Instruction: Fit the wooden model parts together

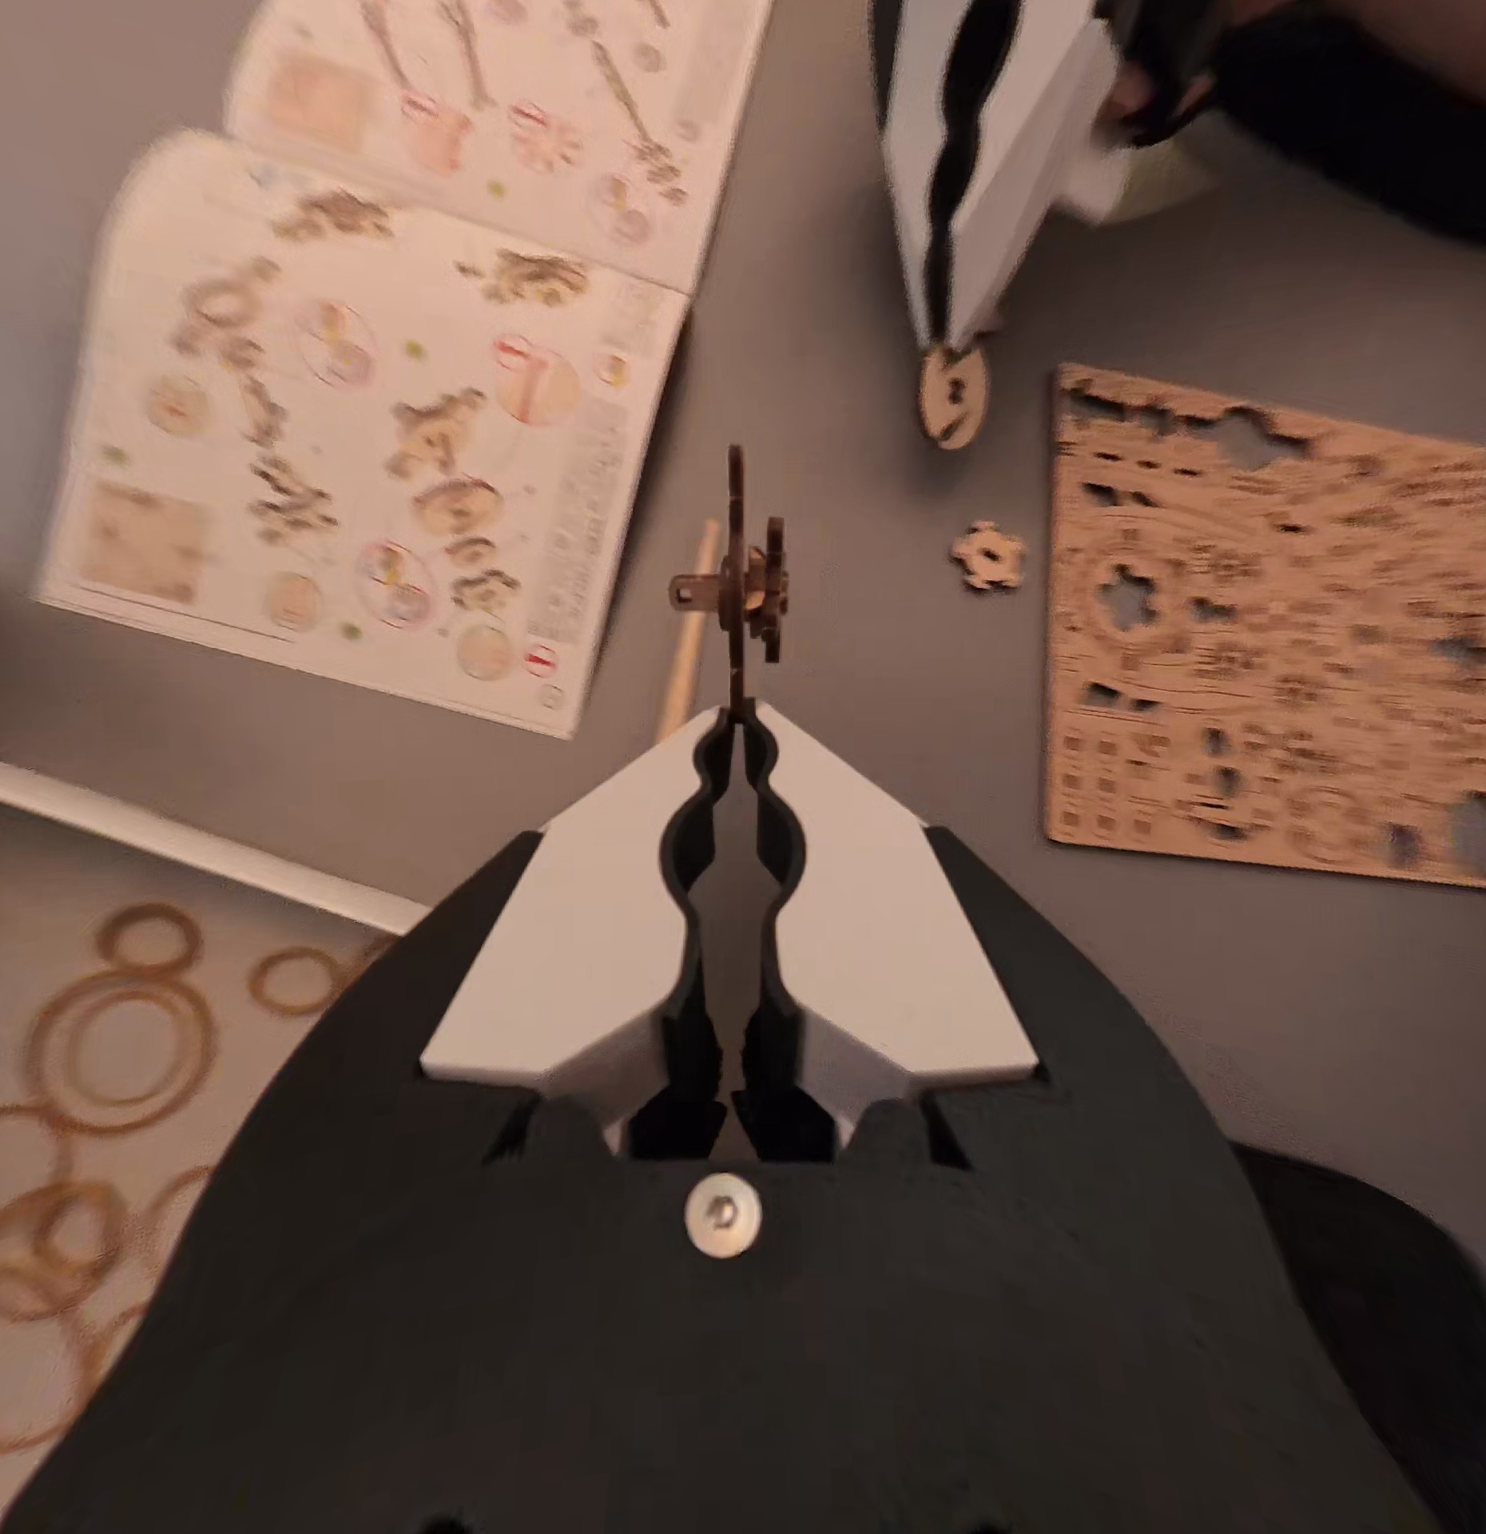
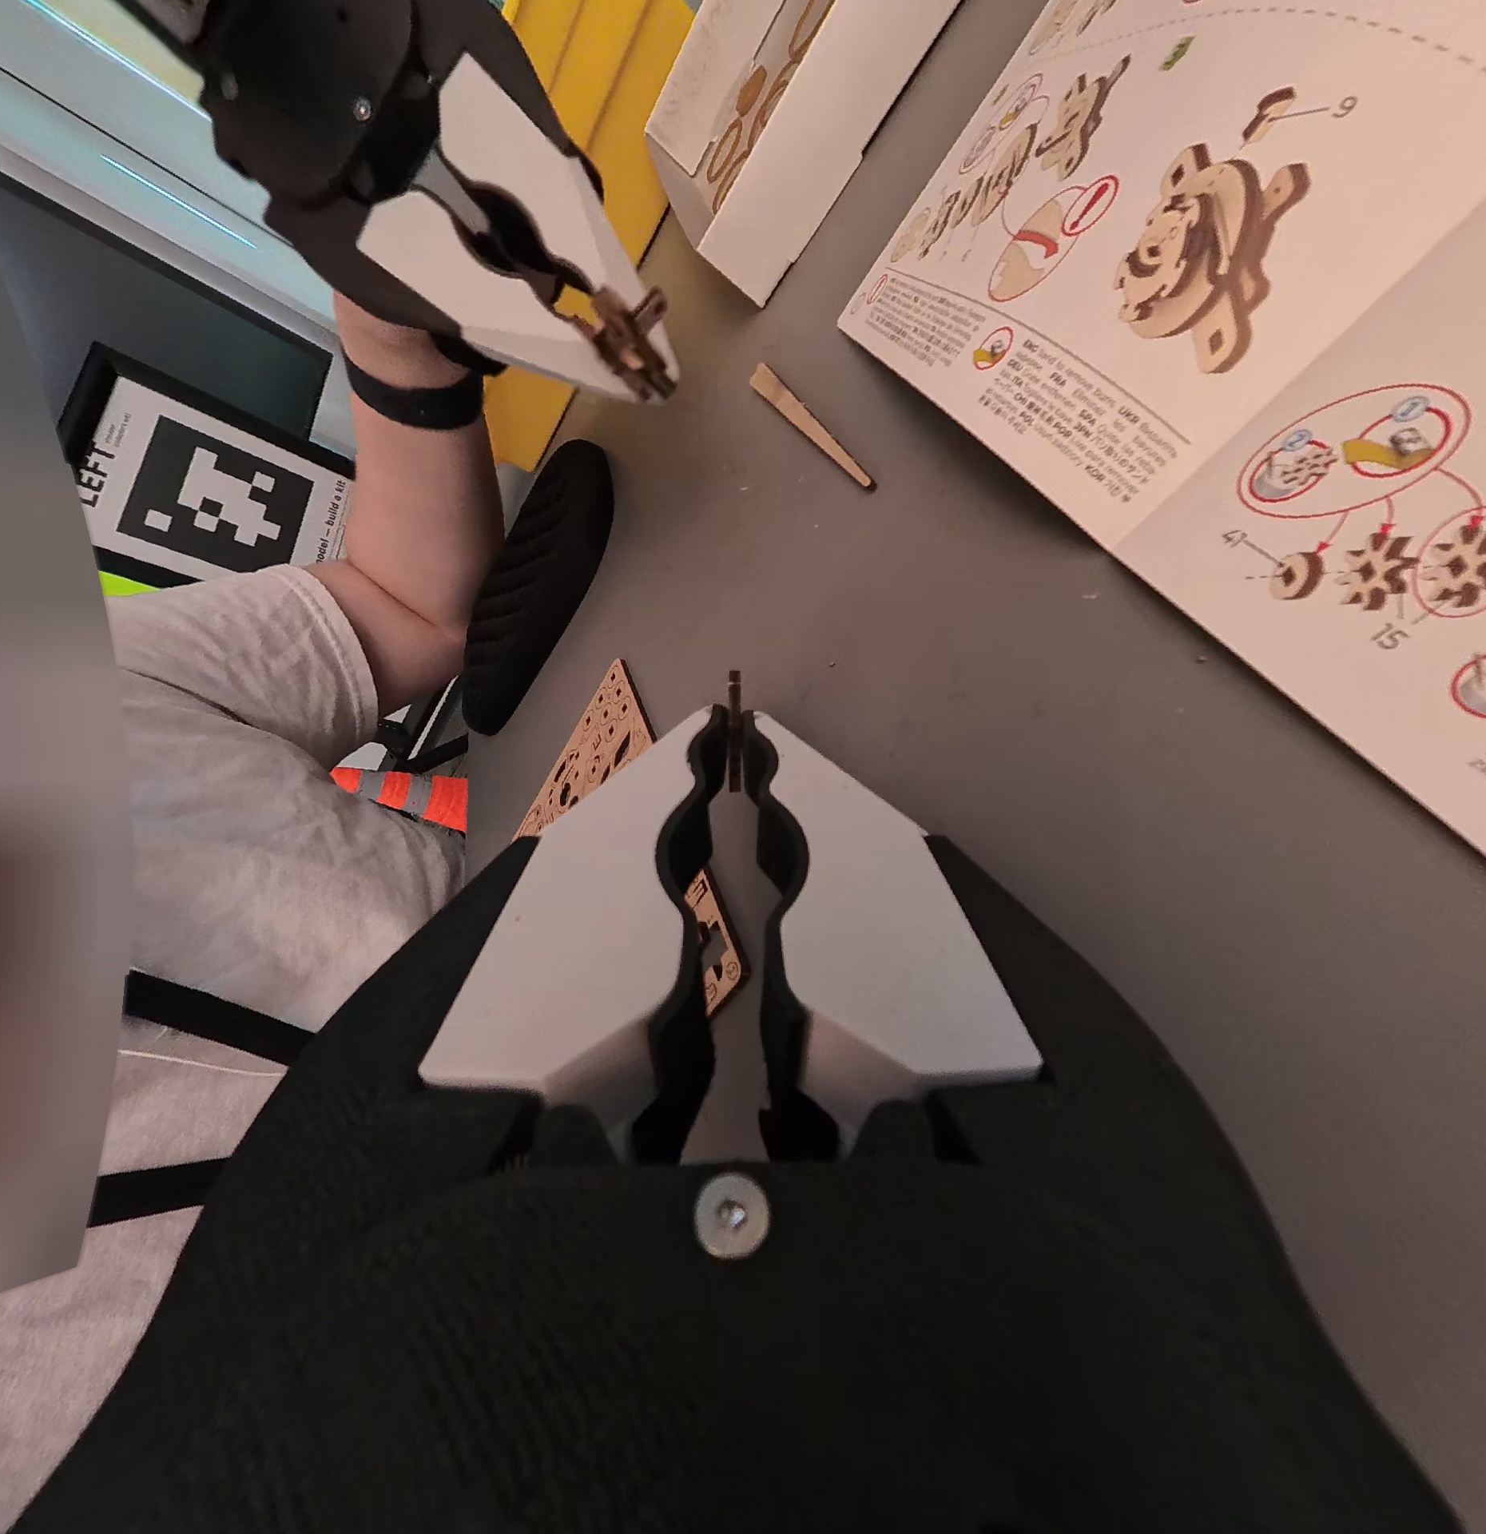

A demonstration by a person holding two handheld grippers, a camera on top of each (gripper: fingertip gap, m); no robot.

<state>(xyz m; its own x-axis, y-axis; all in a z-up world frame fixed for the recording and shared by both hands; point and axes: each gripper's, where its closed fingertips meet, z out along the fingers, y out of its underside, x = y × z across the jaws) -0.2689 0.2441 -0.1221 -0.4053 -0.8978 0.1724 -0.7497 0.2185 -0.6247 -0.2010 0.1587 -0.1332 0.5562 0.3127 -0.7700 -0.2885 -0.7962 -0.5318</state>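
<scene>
While the left gripper [image 1: 735,714] is pinching the gear assembly [image 1: 744,581] upright, the right gripper [image 1: 947,344] is clamping a wooden disc [image 1: 955,397], waiting well apart, beyond-right of it.

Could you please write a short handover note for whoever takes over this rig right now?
Left claw: shut on the small gear assembly, gripped by its lower edge and held up above the grey table.
Right claw: shut on a flat wooden disc, held edge-on, apart from the assembly.
On the table: one loose gear piece, the punched-out parts sheet, a wooden stick and the open instruction booklet.
Done: several pieces already joined on the assembly.
Left: the disc is not yet fitted to the assembly; the loose gear is still unused.
</scene>
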